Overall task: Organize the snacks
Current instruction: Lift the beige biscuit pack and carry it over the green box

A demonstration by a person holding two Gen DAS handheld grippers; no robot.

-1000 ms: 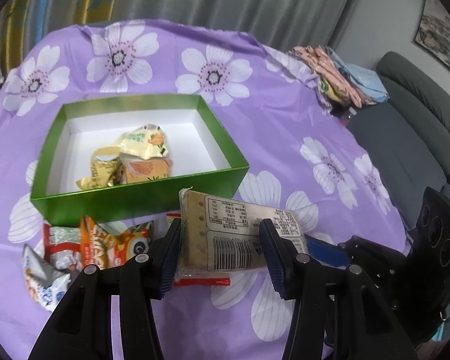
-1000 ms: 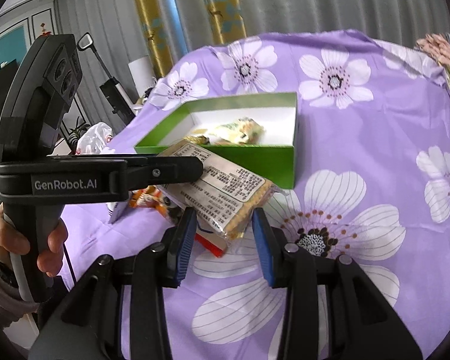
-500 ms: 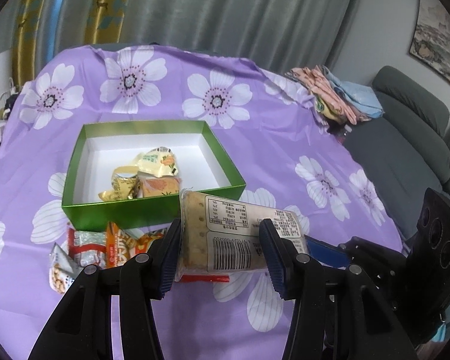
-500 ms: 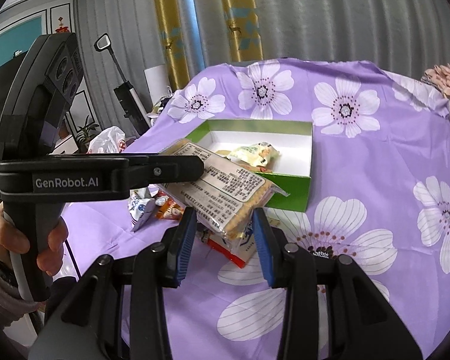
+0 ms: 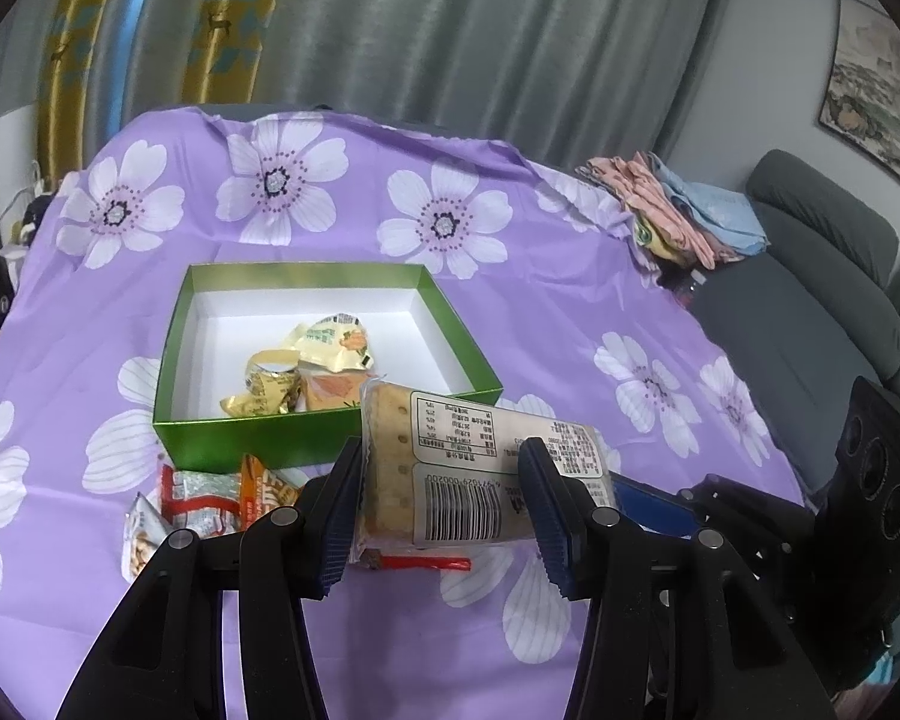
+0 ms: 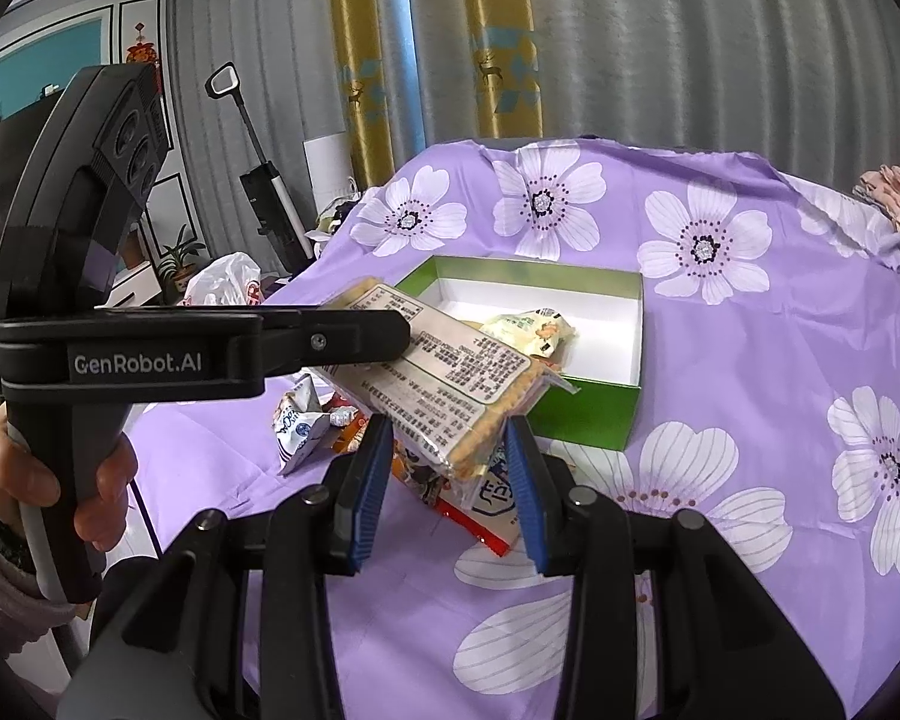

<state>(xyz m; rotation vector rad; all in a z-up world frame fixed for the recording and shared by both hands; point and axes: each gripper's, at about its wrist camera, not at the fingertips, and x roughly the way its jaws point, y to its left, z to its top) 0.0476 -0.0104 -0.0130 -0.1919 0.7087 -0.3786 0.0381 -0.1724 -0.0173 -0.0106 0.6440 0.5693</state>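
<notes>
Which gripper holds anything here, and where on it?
Left gripper clamps the cracker pack across its barcode end. Right gripper is open, holding nothing.

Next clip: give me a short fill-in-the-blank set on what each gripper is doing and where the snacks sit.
1. The left gripper is shut on the ____ pack.
2. The green box holds ____ wrapped snacks.
3. The right gripper holds ____.
4. The loose snack packets lie on the tablecloth ____ the box.

Missing words: cracker; three; nothing; outside
</notes>
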